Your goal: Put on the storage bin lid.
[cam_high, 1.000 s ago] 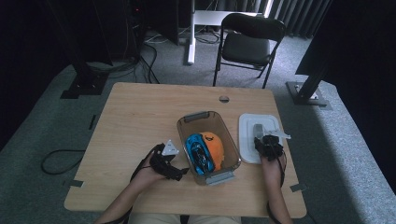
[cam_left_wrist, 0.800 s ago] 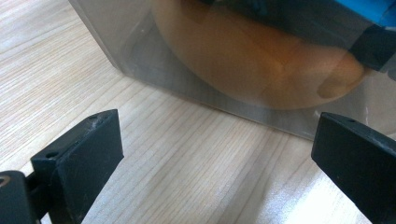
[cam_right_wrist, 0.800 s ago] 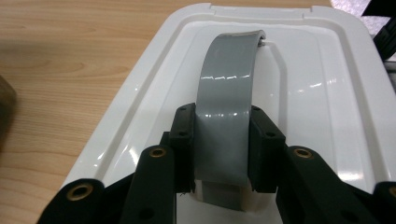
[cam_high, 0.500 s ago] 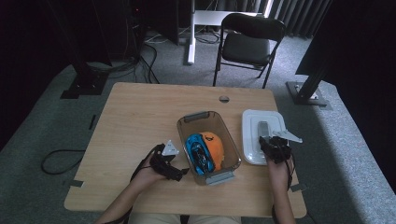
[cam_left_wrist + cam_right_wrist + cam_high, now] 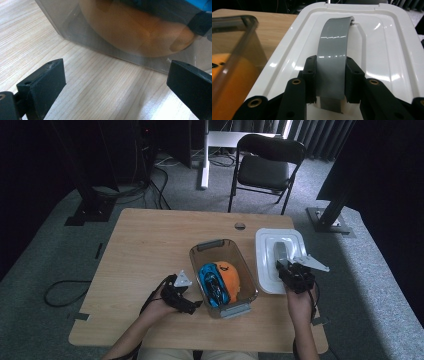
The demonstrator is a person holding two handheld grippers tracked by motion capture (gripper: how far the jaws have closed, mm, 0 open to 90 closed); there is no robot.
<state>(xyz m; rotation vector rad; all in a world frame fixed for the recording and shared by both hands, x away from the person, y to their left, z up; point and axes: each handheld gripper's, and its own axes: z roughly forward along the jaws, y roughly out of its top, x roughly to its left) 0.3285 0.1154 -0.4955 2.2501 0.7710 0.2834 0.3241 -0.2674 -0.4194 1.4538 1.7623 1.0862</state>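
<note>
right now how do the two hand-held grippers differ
The left hand-held gripper is open, its jaws spread beside the clear bin and holding nothing. The right hand-held gripper is shut on the lid's grey handle. The left sits over bare table, the right over the white lid. Both are held low by a hand.

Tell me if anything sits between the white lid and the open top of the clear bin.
Nothing visible does. The white lid lies flat on the table just right of the clear bin, with the right claw shut on its grey handle. The bin's contents appear to stay below its rim.
</note>
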